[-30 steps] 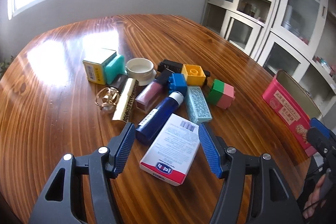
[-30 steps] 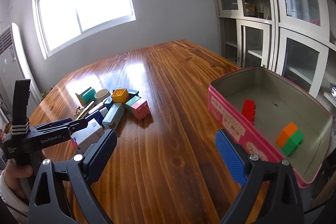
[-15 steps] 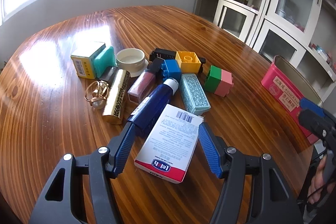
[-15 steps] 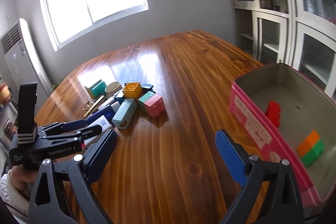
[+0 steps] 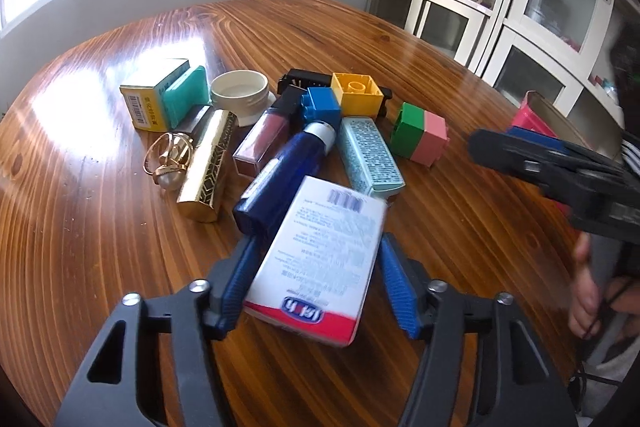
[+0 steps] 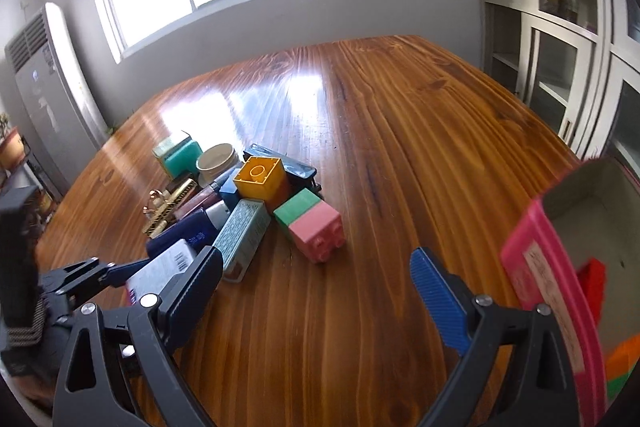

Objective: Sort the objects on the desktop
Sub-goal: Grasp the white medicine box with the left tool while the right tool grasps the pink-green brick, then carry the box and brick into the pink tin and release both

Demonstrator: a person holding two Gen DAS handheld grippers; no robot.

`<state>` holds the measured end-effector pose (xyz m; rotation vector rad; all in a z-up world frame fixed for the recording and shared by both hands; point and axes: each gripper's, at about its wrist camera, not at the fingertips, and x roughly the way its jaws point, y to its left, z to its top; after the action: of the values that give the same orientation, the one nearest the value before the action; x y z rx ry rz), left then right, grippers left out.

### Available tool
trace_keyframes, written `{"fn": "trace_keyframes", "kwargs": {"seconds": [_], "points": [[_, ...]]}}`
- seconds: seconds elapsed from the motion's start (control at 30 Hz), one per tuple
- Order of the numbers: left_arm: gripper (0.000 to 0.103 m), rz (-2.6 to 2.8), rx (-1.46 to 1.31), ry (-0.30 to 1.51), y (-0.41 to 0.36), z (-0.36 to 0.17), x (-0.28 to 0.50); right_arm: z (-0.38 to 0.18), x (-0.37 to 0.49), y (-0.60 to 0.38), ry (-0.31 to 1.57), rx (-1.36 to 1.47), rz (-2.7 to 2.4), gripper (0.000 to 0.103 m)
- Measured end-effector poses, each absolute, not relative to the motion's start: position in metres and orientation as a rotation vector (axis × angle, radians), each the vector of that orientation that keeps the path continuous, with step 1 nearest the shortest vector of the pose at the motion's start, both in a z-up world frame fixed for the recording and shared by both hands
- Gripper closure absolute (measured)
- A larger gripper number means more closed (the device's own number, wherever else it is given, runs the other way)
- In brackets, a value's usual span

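Left wrist view: the left gripper (image 5: 316,279) has the white carton (image 5: 320,259) between its jaws. The jaws have just been closing and stand at a middling width; the left blue pad lies against the carton's side, while a slim gap shows at the right pad, so a firm grip cannot be confirmed. The carton sits tilted, its far end near the dark blue bottle (image 5: 286,171) and the pale teal case (image 5: 370,155). Beyond lie the gold tube (image 5: 210,163), a rose lip-gloss tube (image 5: 262,141), a blue brick (image 5: 322,105), a yellow brick (image 5: 356,93), a green-and-pink block (image 5: 420,133), a white jar (image 5: 240,91) and a yellow-and-teal box (image 5: 166,99), all clustered on the tabletop (image 5: 100,247). The right gripper's black body enters from the right edge.

Right wrist view: the right gripper (image 6: 316,275) hangs over bare tabletop (image 6: 400,147) with its jaws wide and nothing between them. The pink tin (image 6: 552,291) stands at the right, holding a red brick (image 6: 592,279). The green-and-pink block (image 6: 312,227) lies just ahead of the jaws.
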<state>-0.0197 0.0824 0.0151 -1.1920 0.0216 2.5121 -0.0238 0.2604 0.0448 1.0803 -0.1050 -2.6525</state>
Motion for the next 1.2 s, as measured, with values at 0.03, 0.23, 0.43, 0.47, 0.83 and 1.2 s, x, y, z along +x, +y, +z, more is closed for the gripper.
{"fn": "trace_keyframes", "kwargs": {"seconds": [0.03,0.23,0.43,0.47,0.83,1.2], "points": [[0.049,2.507,-1.19,0.017,0.082,0.015,-0.02,0.042,-0.028,0.259,-0.098,1.094,-2.653,0.006],[0.053,2.515,-1.146,0.02,0.085,0.021,-0.015,0.032,-0.049,0.252,-0.056,1.147,-2.635,0.017],[0.053,2.532,-1.093,-0.009,0.078,0.03,-0.012,0.021,-0.069,0.248,-0.053,1.223,-2.609,0.039],[0.053,2.53,-1.09,-0.008,0.078,0.031,-0.011,0.019,-0.071,0.248,-0.053,1.229,-2.609,0.041],[0.053,2.53,-1.08,-0.014,0.077,0.031,-0.012,0.029,-0.05,0.249,-0.088,1.154,-2.618,0.063],[0.053,2.553,-1.027,-0.031,0.085,0.044,-0.006,0.073,0.013,0.282,-0.185,0.973,-2.753,0.063]]}}
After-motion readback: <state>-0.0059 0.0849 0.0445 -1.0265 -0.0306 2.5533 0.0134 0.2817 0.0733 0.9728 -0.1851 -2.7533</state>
